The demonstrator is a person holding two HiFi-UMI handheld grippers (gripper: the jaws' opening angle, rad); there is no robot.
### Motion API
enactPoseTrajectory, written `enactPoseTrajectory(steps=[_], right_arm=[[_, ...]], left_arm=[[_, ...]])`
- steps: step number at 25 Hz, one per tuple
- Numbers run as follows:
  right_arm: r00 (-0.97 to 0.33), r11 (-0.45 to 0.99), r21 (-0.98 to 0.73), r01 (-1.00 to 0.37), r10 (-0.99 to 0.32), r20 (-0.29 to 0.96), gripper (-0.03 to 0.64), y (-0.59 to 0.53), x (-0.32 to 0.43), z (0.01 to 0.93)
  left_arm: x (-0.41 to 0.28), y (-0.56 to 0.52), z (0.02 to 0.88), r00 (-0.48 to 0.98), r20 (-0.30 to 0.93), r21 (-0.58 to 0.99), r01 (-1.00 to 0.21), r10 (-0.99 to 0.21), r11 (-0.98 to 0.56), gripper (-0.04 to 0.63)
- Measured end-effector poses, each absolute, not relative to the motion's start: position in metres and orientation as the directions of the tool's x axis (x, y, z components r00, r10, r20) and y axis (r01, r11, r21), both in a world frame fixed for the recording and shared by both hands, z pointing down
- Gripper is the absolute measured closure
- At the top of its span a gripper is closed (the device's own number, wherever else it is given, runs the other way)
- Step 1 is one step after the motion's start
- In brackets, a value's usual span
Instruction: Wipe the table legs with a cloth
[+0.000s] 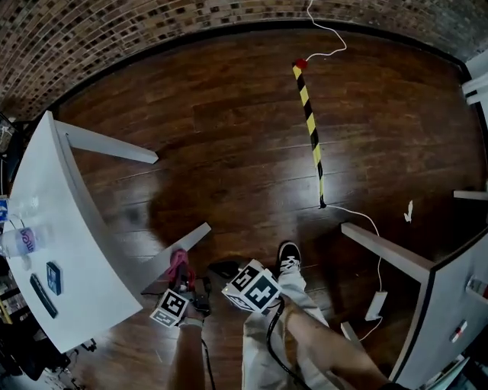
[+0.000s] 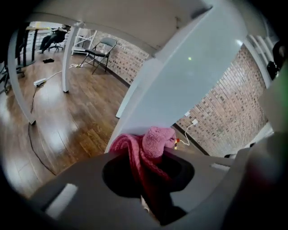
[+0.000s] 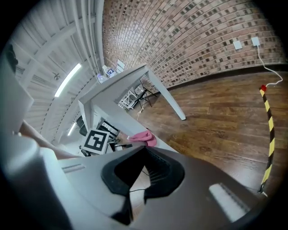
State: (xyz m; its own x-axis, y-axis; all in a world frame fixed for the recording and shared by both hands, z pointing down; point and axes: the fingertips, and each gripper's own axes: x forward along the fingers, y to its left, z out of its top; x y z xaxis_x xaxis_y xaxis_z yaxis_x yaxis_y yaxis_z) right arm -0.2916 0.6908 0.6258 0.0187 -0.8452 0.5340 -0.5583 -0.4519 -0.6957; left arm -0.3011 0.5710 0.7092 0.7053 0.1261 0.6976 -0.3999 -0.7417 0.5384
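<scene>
— Forearms sit closest, low in the head view: the right forearm [image 1: 328, 346] and the left forearm [image 1: 187, 354] beside it, each behind its tongs.
— And the biggest thing round you?
— Floor [image 1: 229, 129], dark wood, with a brick wall [image 1: 152, 23] along its far edge. Next comes the table [image 1: 69, 244] on my left, white. A second table [image 1: 457, 282] stands at my right, well apart from the first.
— Which leg are you at?
— Near leg [image 1: 194, 240] of the left table, slanting down to the floor. The far leg [image 1: 107, 143] is further off.
— And the tongs?
— My left gripper [image 1: 183, 278] pinches the cloth [image 1: 178, 261]. The pink wad bulges past the jaws and lies against that near leg, about midway along it. My right gripper [image 3: 139, 173] is just beside the left, jaws pressed together with nothing between them.
— Smaller things?
— A strip [image 1: 309, 122], yellow and black, runs across the floor, and a white cable [image 1: 362, 221] trails from its near end. My shoe [image 1: 287, 259] is planted just right of the grippers. A bottle [image 1: 19, 242] stands on the left table.
</scene>
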Motion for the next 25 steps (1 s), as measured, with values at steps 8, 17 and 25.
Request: enactPoseTrajectory(steps=[8, 17, 25], right_arm=[[-0.003, -0.451, -0.664, -0.597, -0.826, 0.564, 0.617, 0.699, -0.294, 0.732], [0.007, -0.452, -0.621, -0.640, -0.812, 0.584, 0.617, 0.715, -0.255, 0.848], [-0.011, -0.453, -0.635, -0.626, -0.809, 0.587, 0.617, 0.718, -0.236, 0.949]], left_arm=[[-0.312, 0.569, 0.856, 0.607, 0.774, 0.469, -0.360, 0.180, -0.807, 0.528], [-0.319, 0.569, 1.029, 0.539, 0.826, 0.430, -0.414, 0.165, -0.803, 0.529], [-0.324, 0.569, 1.146, 0.523, 0.841, 0.419, -0.464, 0.141, -0.780, 0.529]])
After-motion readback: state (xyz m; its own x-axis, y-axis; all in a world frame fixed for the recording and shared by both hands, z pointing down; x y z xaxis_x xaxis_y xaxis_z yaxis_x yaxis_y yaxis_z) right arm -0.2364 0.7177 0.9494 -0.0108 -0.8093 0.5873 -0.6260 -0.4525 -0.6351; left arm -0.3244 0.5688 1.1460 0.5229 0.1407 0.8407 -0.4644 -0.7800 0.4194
